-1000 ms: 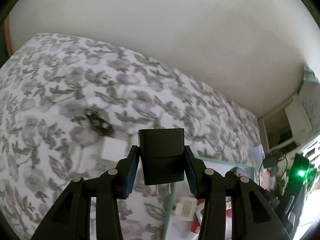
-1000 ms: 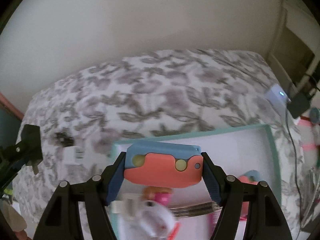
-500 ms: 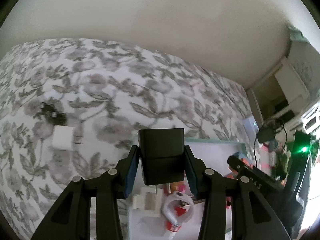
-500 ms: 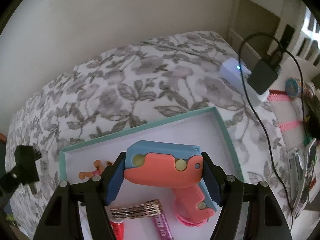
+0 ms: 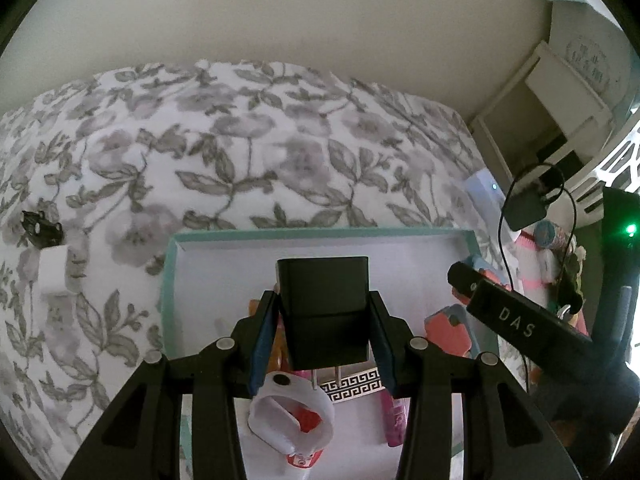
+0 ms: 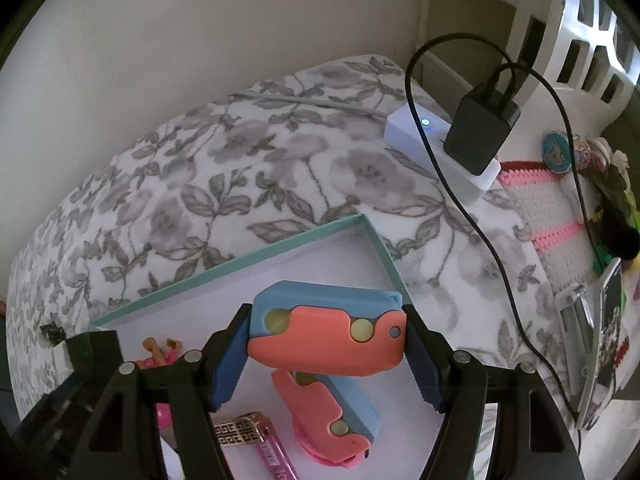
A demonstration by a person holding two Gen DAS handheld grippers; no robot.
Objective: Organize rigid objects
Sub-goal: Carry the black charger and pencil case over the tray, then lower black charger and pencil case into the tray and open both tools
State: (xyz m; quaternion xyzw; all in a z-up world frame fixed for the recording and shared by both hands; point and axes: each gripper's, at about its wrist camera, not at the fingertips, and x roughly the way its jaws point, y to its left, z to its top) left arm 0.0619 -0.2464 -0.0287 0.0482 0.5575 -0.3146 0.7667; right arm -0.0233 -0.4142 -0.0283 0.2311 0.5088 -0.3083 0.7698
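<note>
While both hands hang over a bed, the left gripper (image 5: 323, 334) is clamped on a black plug adapter (image 5: 324, 312), prongs down, and the right gripper (image 6: 326, 354) pinches a blue-and-coral toy (image 6: 326, 332) by its ends. Both are held above the teal-rimmed tray (image 5: 320, 235), apparently the collecting place, where a matching toy (image 6: 326, 420), a patterned lighter (image 6: 256, 438) and a white clip (image 5: 292, 416) already lie. Beyond, on the floral bedspread (image 5: 240, 152), a white cube (image 5: 54, 274) and a small black toy car (image 5: 40, 228) remain outside.
</note>
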